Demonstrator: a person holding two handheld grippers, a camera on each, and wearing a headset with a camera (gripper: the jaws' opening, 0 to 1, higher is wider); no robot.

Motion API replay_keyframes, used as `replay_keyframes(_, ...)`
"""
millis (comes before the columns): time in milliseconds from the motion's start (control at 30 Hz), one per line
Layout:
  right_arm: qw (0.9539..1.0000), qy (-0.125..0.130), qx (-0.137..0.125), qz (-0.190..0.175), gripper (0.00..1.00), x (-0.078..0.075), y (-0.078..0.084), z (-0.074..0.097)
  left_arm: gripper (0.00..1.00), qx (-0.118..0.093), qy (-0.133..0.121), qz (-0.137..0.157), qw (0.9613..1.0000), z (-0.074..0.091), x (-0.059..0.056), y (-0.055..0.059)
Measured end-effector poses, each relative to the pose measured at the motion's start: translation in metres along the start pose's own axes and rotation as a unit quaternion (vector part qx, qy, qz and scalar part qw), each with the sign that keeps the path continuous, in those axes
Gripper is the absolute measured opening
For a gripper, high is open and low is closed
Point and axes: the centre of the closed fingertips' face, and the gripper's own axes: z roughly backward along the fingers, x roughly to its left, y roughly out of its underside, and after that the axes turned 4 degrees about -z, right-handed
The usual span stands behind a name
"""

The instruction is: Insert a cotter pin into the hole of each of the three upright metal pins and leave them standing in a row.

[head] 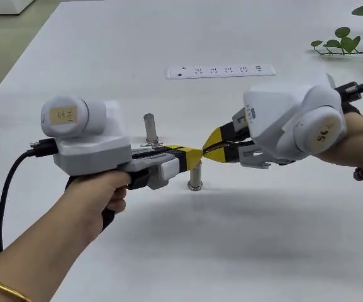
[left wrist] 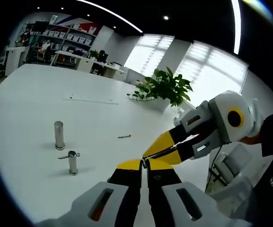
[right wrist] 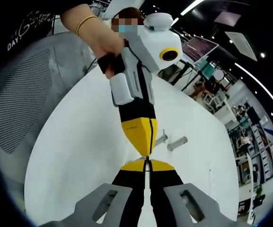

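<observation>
The left tongs (head: 199, 157) and right tongs (head: 207, 151) met tip to tip above the white tabletop (head: 244, 239). Both pairs of jaws were pressed together, and anything pinched there was too small to tell. Beneath the tips stood a short silver metal pin (head: 195, 178). On the far side, a bare upright steel pin (left wrist: 58, 135) stood near a steel pin with a cotter pin through it (left wrist: 73, 162). A loose thin cotter pin (left wrist: 124, 136) lay apart from them.

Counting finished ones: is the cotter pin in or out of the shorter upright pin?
In: in the left gripper view a thin cotter pin crosses the shorter upright pin just below its head.
</observation>
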Motion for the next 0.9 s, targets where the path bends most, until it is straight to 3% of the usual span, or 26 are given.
replay_keyframes(300,0.9998,-0.007,-0.002,-0.020,0.00,0.0014,-0.0003,0.0002,0.00,-0.002,0.003,-0.014,0.9999,0.0000,-0.0012,0.0005)
replay_keyframes(600,0.9980,-0.018,-0.014,-0.060,0.00,0.0019,-0.0002,0.0000,0.00,-0.004,0.006,-0.056,0.9984,0.0008,-0.0022,-0.0001)
replay_keyframes(833,0.9921,-0.032,-0.029,-0.117,0.01,0.0037,-0.0012,0.0004,0.00,0.005,0.006,-0.090,0.9959,0.0035,-0.0013,0.0048)
replay_keyframes(900,0.9872,-0.040,-0.037,-0.150,0.02,0.0054,0.0012,0.0003,0.00,0.007,0.007,-0.100,0.9949,0.0047,-0.0011,0.0076)
